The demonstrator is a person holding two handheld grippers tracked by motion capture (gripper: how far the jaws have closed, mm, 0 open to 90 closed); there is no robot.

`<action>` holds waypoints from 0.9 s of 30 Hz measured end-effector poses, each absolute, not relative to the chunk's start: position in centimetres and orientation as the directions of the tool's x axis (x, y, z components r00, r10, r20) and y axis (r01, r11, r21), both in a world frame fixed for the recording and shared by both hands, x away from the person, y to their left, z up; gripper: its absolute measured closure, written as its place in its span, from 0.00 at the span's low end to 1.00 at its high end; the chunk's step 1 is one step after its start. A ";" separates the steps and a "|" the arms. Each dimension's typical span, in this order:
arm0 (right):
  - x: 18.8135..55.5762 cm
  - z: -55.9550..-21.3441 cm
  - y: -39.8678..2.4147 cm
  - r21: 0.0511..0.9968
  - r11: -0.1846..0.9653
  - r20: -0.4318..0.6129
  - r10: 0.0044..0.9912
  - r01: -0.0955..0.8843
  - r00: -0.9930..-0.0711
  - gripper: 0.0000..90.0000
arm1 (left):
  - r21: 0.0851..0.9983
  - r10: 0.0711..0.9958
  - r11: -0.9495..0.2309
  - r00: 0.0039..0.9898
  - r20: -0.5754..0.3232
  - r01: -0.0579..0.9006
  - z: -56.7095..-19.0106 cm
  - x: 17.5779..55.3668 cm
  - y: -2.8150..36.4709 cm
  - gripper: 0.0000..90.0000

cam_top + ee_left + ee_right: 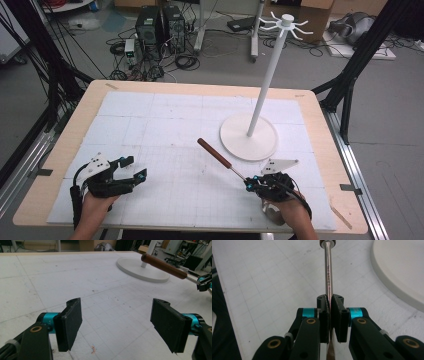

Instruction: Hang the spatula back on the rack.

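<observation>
Wooden-handled steel utensil (220,156): a slim tool with a reddish-brown handle and a bright metal shaft, held off the white gridded worktop (165,130) by the right gripper (251,182). The right gripper view has the two black pads clamped tight on the bare shaft (328,272), with the handle pointing away from the hand and up toward the left of the high view. What lies at the tool's hidden end, behind the jaws, I cannot tell. The handle's tip hangs near the round base of the white hook stand (248,136), whose tall pole carries a ring of curved hooks (286,23) at the top.

The left gripper (134,167) rests low over the worktop with its jaws standing wide apart and nothing between them; from its own camera, the brown handle (163,265) floats well apart from it, in front of the stand's base (142,271).

Risks, as I judge them: the grip sits on smooth round metal, far from the heavier handle, so the tool could pivot or slide between the pads if the hand swings quickly. The long handle leads the motion, and it could knock the thin pole and rock the stand. If hanging is intended, the hooks are small and high, so a misjudged approach might drop the tool.
</observation>
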State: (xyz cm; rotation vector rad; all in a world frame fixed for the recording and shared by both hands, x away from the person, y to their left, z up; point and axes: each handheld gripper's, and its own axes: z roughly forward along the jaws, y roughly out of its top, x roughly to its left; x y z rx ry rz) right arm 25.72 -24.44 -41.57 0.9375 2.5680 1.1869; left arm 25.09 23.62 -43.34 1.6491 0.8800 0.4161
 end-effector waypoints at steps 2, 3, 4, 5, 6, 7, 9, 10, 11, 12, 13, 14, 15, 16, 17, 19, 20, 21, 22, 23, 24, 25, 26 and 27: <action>25.7 -41.3 -24.5 0.748 0.472 0.110 0.604 0.466 -0.789 0.95 | 0.945 0.733 -0.052 0.654 -0.184 0.324 -43.3 25.1 23.5 0.29; 25.7 -41.2 -24.5 0.753 0.466 0.113 0.603 0.464 -0.789 0.95 | 0.946 0.732 -0.052 0.656 -0.182 0.321 -43.3 25.1 23.4 0.29; 25.7 -41.1 -24.5 0.760 0.455 0.117 0.605 0.463 -0.788 0.95 | 0.946 0.729 -0.054 0.660 -0.181 0.319 -43.2 25.1 23.4 0.29; 25.6 -40.9 -24.5 0.765 0.446 0.122 0.608 0.464 -0.785 0.95 | 0.947 0.725 -0.061 0.666 -0.176 0.316 -43.1 25.1 23.3 0.29; 25.6 -40.8 -24.4 0.769 0.441 0.124 0.608 0.463 -0.784 0.95 | 0.947 0.724 -0.062 0.667 -0.175 0.315 -43.0 25.2 23.2 0.29; 25.7 -40.7 -24.4 0.775 0.440 0.116 0.605 0.453 -0.788 0.95 | 0.948 0.724 -0.059 0.667 -0.176 0.314 -42.9 25.2 23.2 0.29; 25.7 -40.5 -24.3 0.783 0.431 0.114 0.610 0.449 -0.784 0.95 | 0.950 0.721 -0.054 0.671 -0.176 0.308 -42.6 25.2 23.0 0.28; 25.7 -40.4 -24.3 0.788 0.426 0.116 0.608 0.446 -0.786 0.95 | 0.951 0.719 -0.052 0.672 -0.176 0.304 -42.5 25.3 23.0 0.28; 25.7 -40.4 -24.3 0.788 0.426 0.116 0.608 0.446 -0.786 0.95 | 0.951 0.719 -0.052 0.672 -0.176 0.304 -42.5 25.3 23.0 0.28; 25.8 -40.2 -24.3 0.799 0.404 0.125 0.612 0.445 -0.781 0.95 | 0.953 0.717 -0.053 0.676 -0.172 0.298 -42.0 25.4 22.8 0.28; 25.8 -40.1 -24.3 0.808 0.396 0.121 0.614 0.437 -0.780 0.95 | 0.954 0.715 -0.050 0.677 -0.173 0.297 -41.9 25.4 22.8 0.28; 25.8 -40.1 -24.3 0.811 0.391 0.120 0.617 0.436 -0.778 0.95 | 0.954 0.713 -0.047 0.679 -0.175 0.295 -41.7 25.5 22.7 0.28; 25.8 -40.0 -24.3 0.812 0.383 0.126 0.621 0.439 -0.774 0.95 | 0.954 0.712 -0.046 0.680 -0.176 0.295 -41.5 25.6 22.7 0.28; 25.8 -40.0 -24.3 0.817 0.379 0.123 0.623 0.435 -0.773 0.95 | 0.954 0.711 -0.040 0.679 -0.181 0.297 -41.4 25.6 22.6 0.28; 25.8 -40.0 -24.3 0.817 0.375 0.127 0.623 0.437 -0.772 0.95 | 0.954 0.709 -0.037 0.680 -0.185 0.298 -41.3 25.7 22.5 0.27; 25.7 -39.9 -24.3 0.824 0.361 0.131 0.627 0.436 -0.768 0.95 | 0.955 0.704 -0.031 0.685 -0.189 0.296 -41.0 25.9 22.3 0.27; 25.7 -39.9 -24.2 0.826 0.358 0.133 0.628 0.436 -0.767 0.95 | 0.954 0.701 -0.031 0.687 -0.192 0.298 -40.8 26.0 22.1 0.27; 25.7 -39.9 -24.2 0.829 0.351 0.134 0.631 0.435 -0.764 0.95 | 0.955 0.696 -0.032 0.692 -0.192 0.296 -40.6 26.1 22.0 0.27; 25.8 -39.8 -24.2 0.835 0.347 0.127 0.632 0.426 -0.765 0.95 | 0.955 0.692 -0.030 0.695 -0.193 0.296 -40.4 26.2 21.8 0.27; 25.7 -39.7 -24.1 0.837 0.343 0.129 0.633 0.426 -0.764 0.95 | 0.955 0.689 -0.030 0.698 -0.195 0.296 -40.2 26.3 21.7 0.27; 25.7 -39.7 -24.1 0.840 0.339 0.130 0.632 0.423 -0.764 0.95 | 0.955 0.685 -0.029 0.701 -0.195 0.295 -39.9 26.4 21.5 0.27; 25.7 -39.7 -24.1 0.840 0.339 0.130 0.632 0.423 -0.764 0.95 | 0.955 0.685 -0.029 0.701 -0.195 0.295 -39.9 26.4 21.5 0.27; 25.7 -39.5 -23.9 0.848 0.331 0.125 0.635 0.415 -0.762 0.95 | 0.956 0.676 -0.024 0.709 -0.199 0.292 -39.4 26.7 21.1 0.27; 25.6 -39.5 -23.8 0.849 0.327 0.126 0.636 0.415 -0.761 0.95 | 0.957 0.671 -0.013 0.712 -0.206 0.289 -39.0 26.9 20.9 0.27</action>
